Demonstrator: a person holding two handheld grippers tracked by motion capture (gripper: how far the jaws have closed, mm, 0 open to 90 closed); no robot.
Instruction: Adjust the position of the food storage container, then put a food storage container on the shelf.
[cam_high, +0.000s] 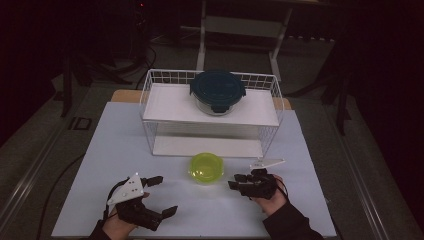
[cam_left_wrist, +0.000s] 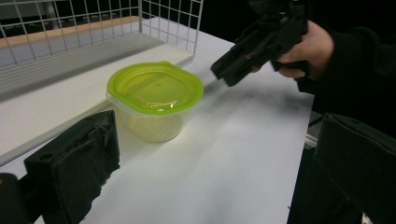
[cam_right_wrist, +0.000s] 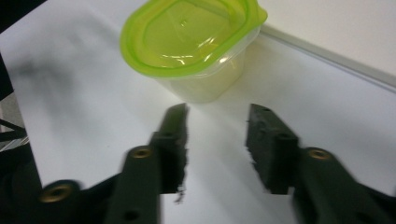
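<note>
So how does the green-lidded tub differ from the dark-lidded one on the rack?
The green tub stands on the table in front of the rack; the dark tub stands up on the rack's top shelf. The green tub has a translucent lime lid and yellowish walls; the dark tub has a dark blue-green lid with side clips on a clear body. The green tub looks smaller. Both are lidded, upright and untouched.

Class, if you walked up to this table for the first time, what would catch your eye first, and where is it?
The green-lidded container glows at the table's middle, just before the white wire rack. On the rack's upper shelf sits a dark-lidded container. The right gripper, jaws apart and empty, points at the green one.
</note>
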